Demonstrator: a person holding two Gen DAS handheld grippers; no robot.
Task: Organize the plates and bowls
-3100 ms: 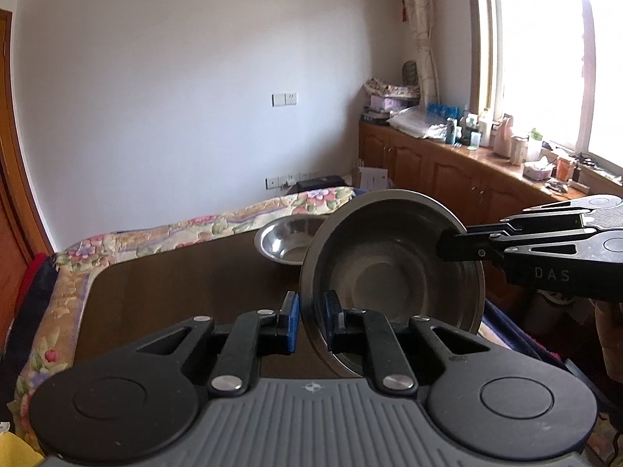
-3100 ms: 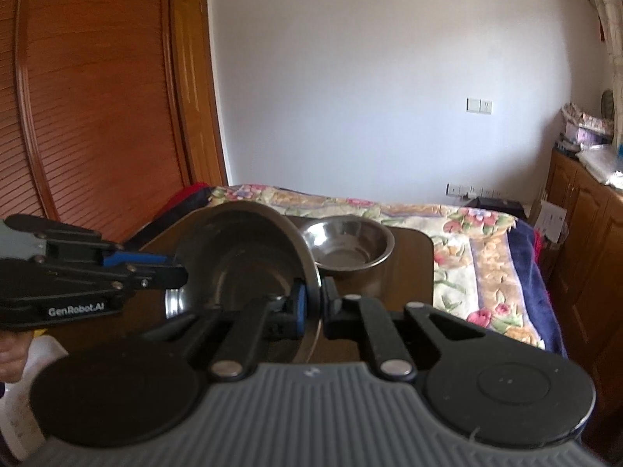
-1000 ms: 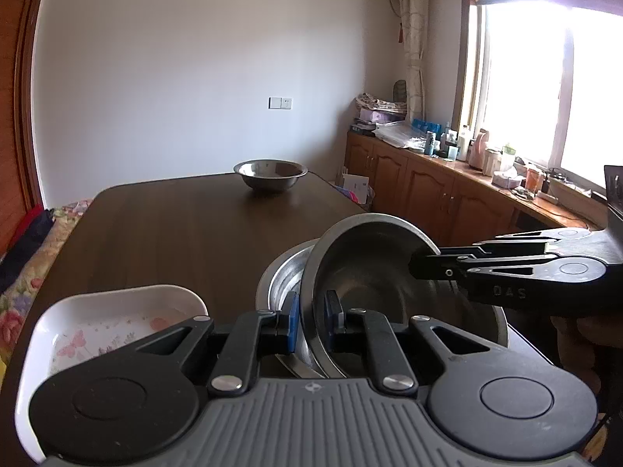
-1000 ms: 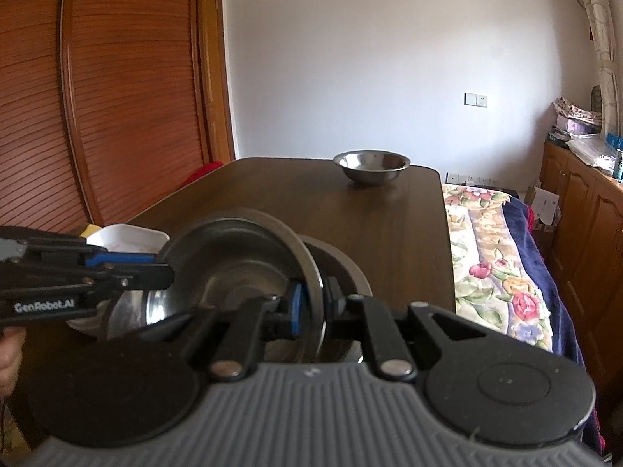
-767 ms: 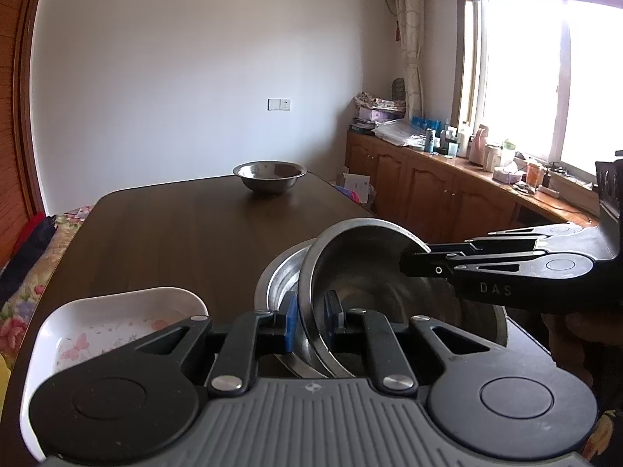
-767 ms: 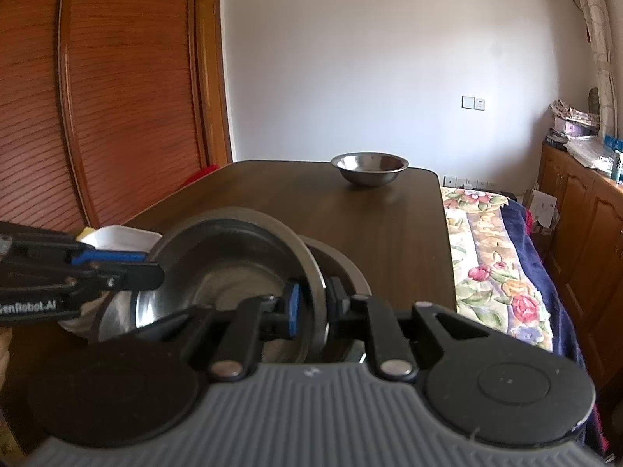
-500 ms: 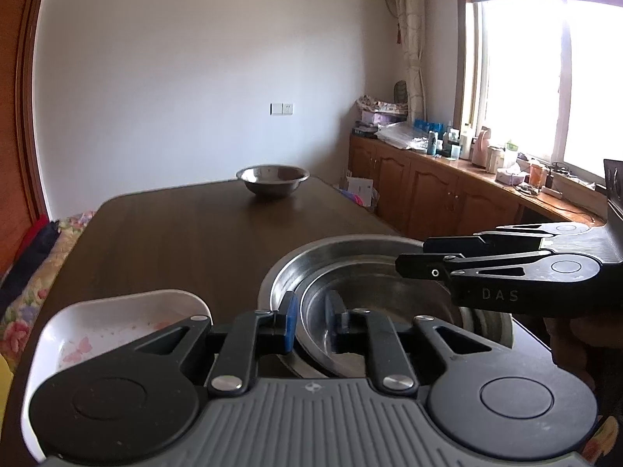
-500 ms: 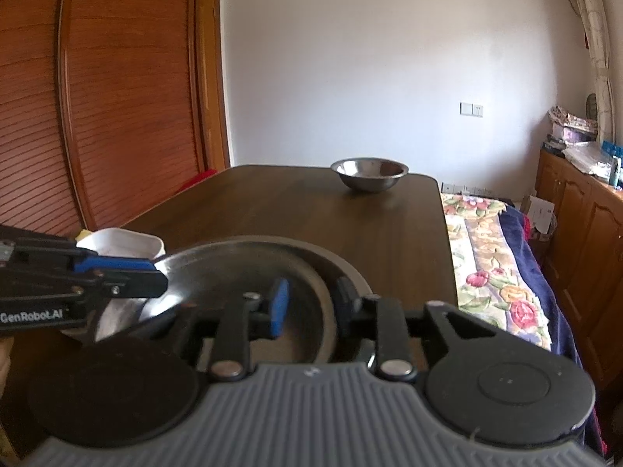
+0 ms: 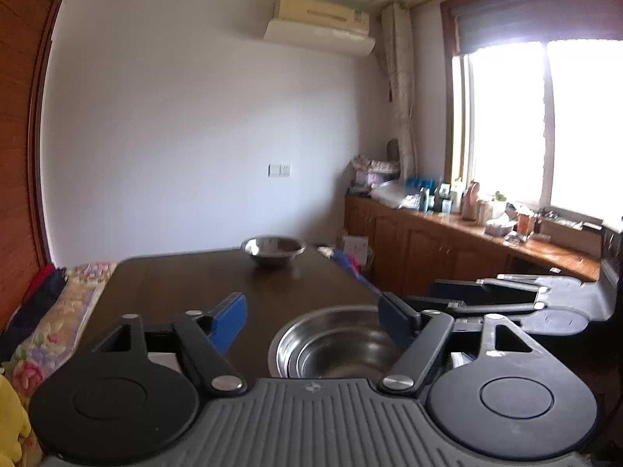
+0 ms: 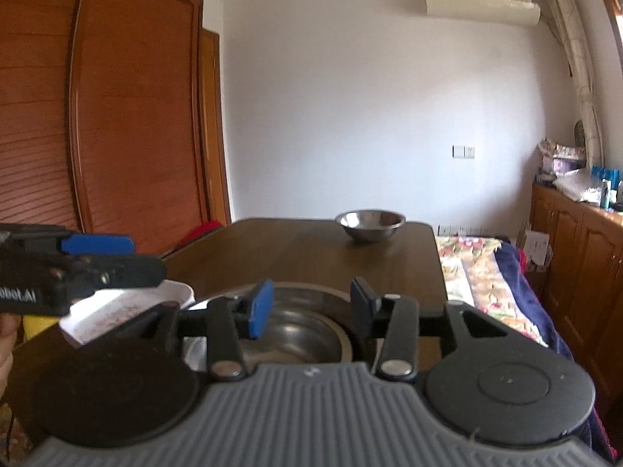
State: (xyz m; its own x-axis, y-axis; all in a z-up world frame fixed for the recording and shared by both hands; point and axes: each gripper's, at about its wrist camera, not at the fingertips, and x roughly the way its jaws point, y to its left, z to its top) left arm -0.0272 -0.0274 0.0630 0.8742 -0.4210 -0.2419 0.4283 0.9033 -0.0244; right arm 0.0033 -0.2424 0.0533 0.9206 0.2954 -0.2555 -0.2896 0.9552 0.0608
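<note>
The steel bowls [image 9: 335,346] sat nested one inside another at the near end of my dark wooden table [image 9: 187,284], the stack lying flat and free of both tools. My left gripper [image 9: 311,319] stood with its jaws spread as wide as they go, having just swung apart; the blue pad [image 9: 229,321] was out over bare wood to the left, and the other finger hung over the right side of the stack, with nothing pinched between them. My right gripper [image 10: 307,307] had also just been opening, though only about halfway; its blue pad [image 10: 260,307] and dark finger hung over the bowls' rim with a clear gap, gripping nothing. Both tools pointed slightly downward along the table, and each showed in the other's camera, flanking the stack. A white dish [image 10: 128,309] with a printed pattern lay just left of the bowls, partly under the left gripper. A lone steel bowl [image 10: 370,223] stood well apart at the far end of the table. A sliver of a hand [image 10: 7,334] showed at the left edge of the right view.
</note>
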